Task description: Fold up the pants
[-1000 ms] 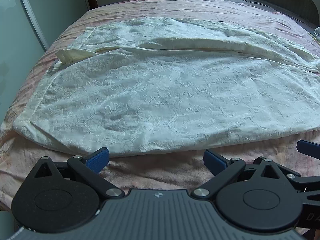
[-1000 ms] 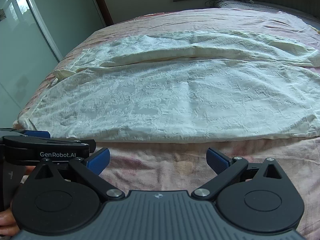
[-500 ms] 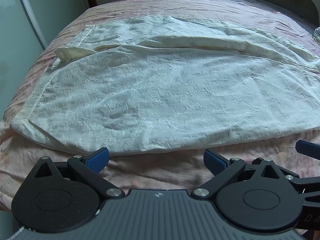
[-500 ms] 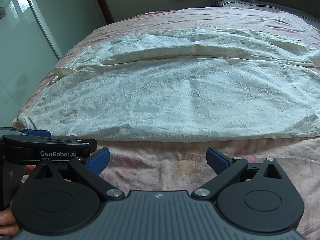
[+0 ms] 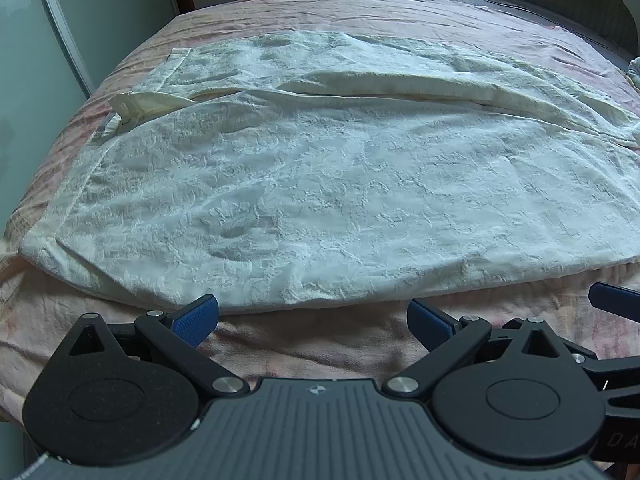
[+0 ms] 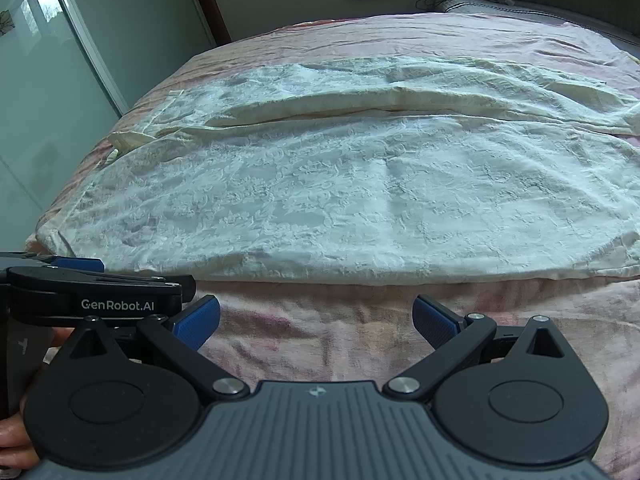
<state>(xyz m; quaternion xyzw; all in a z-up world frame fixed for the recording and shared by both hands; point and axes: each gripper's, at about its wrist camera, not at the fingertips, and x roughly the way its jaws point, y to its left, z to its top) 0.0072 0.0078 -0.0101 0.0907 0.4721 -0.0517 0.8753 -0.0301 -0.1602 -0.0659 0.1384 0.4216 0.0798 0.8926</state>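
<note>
Lying flat on pink bed [image 5: 320, 344]: white embossed pants [image 5: 320, 184]; both claws [image 5: 314, 318] [image 6: 316, 320] wide open, empty.

Both wrist views low, facing pants [image 5: 320, 184]

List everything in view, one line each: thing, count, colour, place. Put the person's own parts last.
Pants: one, cream-white with an embossed pattern, spread flat across the bed, legs side by side.
Bedspread: one, pink, covers the bed under the pants.
Pillow: one, grey, at the far end of the bed.
Sliding door: one, frosted pale green with flower prints, left of the bed.
Left claw: one, black with blue pads, open, over the near bedspread short of the pants' edge.
Right claw: one, black with blue pads, open, beside the left claw.
Hand: one, on the left claw's handle, bottom left of the right wrist view.
</note>
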